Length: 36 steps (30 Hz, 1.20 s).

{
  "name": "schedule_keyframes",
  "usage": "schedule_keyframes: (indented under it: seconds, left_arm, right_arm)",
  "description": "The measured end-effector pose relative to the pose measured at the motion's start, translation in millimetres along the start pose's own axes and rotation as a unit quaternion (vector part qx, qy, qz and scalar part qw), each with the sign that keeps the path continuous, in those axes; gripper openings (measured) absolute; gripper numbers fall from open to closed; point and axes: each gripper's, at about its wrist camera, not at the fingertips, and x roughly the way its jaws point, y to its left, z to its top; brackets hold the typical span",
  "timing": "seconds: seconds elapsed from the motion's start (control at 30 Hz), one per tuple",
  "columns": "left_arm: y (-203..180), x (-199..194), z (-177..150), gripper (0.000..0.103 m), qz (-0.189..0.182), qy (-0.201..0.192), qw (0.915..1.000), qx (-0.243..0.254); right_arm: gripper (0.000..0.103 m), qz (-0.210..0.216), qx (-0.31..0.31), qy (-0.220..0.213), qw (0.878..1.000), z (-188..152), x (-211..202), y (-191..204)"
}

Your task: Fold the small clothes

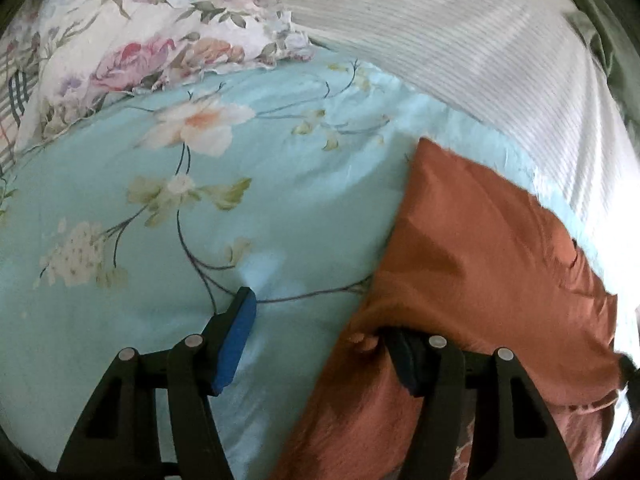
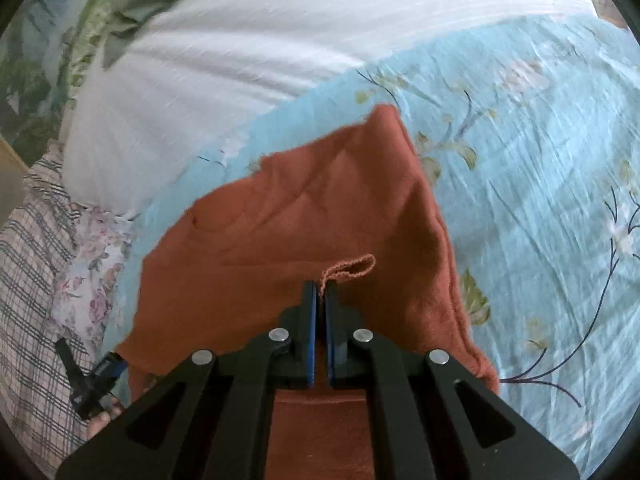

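A rust-orange garment (image 1: 480, 248) lies on a light blue flowered bedsheet (image 1: 180, 220). In the left wrist view my left gripper (image 1: 316, 312) stands open at the garment's left edge. Its left blue pad (image 1: 236, 336) rests over bare sheet, and the right finger is partly hidden under the orange cloth. In the right wrist view my right gripper (image 2: 320, 292) is shut on the garment (image 2: 300, 208), pinching a fold near its near edge. A small loop of orange cord (image 2: 352, 268) sticks out just past the tips, and the cloth rises towards the pinch.
A white ribbed cover (image 1: 460, 60) lies bunched behind the garment, with a pink flowered pillow (image 1: 140, 40) to its left. Checked fabric (image 2: 32, 272) and green patterned cloth (image 2: 112, 20) border the bed. Bare blue sheet (image 2: 540, 200) stretches to the garment's right.
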Motion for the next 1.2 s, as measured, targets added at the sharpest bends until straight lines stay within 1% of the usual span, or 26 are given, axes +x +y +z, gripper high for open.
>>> schedule_keyframes:
  seconds: [0.07,0.17,0.2,0.23,0.27,0.3,0.33,0.37,0.4,0.47,0.5,0.53,0.57,0.6,0.63,0.73,0.8,0.83,0.9,0.93,0.97,1.0,1.07,1.13,1.2]
  left_arm:
    - [1,-1,0,0.064,-0.005,0.000,1.0000,0.001]
    - [3,-2,-2,0.064,-0.008,0.004,1.0000,0.002]
    - [2,-2,-2,0.064,-0.008,0.004,1.0000,0.004]
    - [2,-3,-1,0.064,-0.008,0.004,1.0000,0.005]
    - [3,-3,-2,0.064,-0.010,0.005,0.9999,0.003]
    - [4,-3,-3,0.064,-0.011,0.006,0.9999,0.002]
    - [4,-3,-4,0.064,-0.011,0.006,0.9999,0.001]
    - [3,-2,-3,0.064,-0.009,0.006,0.9999,0.002]
    - [2,0,-2,0.064,-0.006,0.007,0.9999,0.005]
    - [-1,0,-2,0.064,0.002,0.008,0.9999,0.009]
    - [0,0,-2,0.064,0.001,0.008,0.9999,0.010]
    - [1,0,-2,0.064,-0.003,0.009,0.9999,0.008]
    - [3,-1,-2,0.064,-0.007,0.012,0.9999,0.008]
    - [4,-2,-1,0.064,-0.010,0.017,0.9998,0.011]
    - [5,-4,-1,0.064,-0.010,0.022,0.9996,0.018]
    - [8,-13,-4,0.064,-0.012,0.031,0.9987,0.039]
    - [13,-25,-8,0.063,-0.008,0.033,0.9982,0.049]
    - [17,-30,-10,0.063,-0.013,0.034,0.9981,0.050]
    - [29,-44,-18,0.065,-0.041,0.041,0.9975,0.041]
    - [34,-48,-21,0.067,-0.052,0.045,0.9970,0.037]
    - [40,-55,-28,0.068,-0.069,0.051,0.9957,0.035]
    - [44,-59,-31,0.068,-0.077,0.056,0.9948,0.037]
    - [54,-67,-45,0.068,-0.102,0.079,0.9908,0.044]
    - [59,-73,-55,0.069,-0.120,0.095,0.9870,0.049]
    - [62,-81,-66,0.069,-0.137,0.106,0.9830,0.060]
  right_arm:
    - [0.004,-0.017,-0.011,0.004,1.000,-2,2,2]
    - [0.004,-0.054,-0.011,0.031,0.998,-6,18,-4]
    - [0.004,-0.078,-0.003,0.036,0.996,-7,19,-9]
    - [0.004,-0.102,0.000,0.028,0.994,-7,15,-10]
    - [0.004,-0.119,0.005,0.006,0.993,-7,7,-10]
    - [0.005,-0.116,0.010,-0.019,0.993,-7,-4,-8]
    - [0.005,-0.106,0.008,-0.030,0.994,-7,-8,-3]
    - [0.005,-0.090,-0.002,-0.031,0.995,-7,-9,4]
    - [0.005,-0.064,-0.021,-0.014,0.998,-9,-3,15]
    - [0.005,-0.037,-0.043,0.026,0.998,-14,18,28]
    - [0.005,-0.036,-0.050,0.044,0.997,-17,29,29]
    - [0.005,-0.050,-0.057,0.066,0.995,-20,42,28]
    - [0.005,-0.074,-0.053,0.084,0.992,-24,53,22]
    - [0.004,-0.062,-0.037,0.082,0.994,-25,53,14]
    - [0.004,-0.053,-0.025,0.076,0.995,-24,49,9]
    - [0.005,-0.070,-0.012,0.053,0.996,-22,21,5]
    - [0.005,-0.061,-0.005,0.042,0.997,-25,-1,1]
    - [0.005,-0.054,0.000,0.040,0.998,-25,-11,-3]
    - [0.005,-0.046,0.005,0.039,0.998,-32,-33,-11]
    - [0.006,-0.045,0.006,0.037,0.998,-35,-42,-14]
    - [0.006,-0.045,0.009,0.036,0.998,-42,-49,-15]
    - [0.006,-0.047,0.015,0.039,0.998,-48,-59,-22]
    - [0.007,-0.051,0.024,0.042,0.998,-60,-73,-34]
    - [0.007,-0.060,0.035,0.041,0.997,-71,-90,-49]
    - [0.007,-0.058,0.051,0.038,0.996,-78,-103,-62]
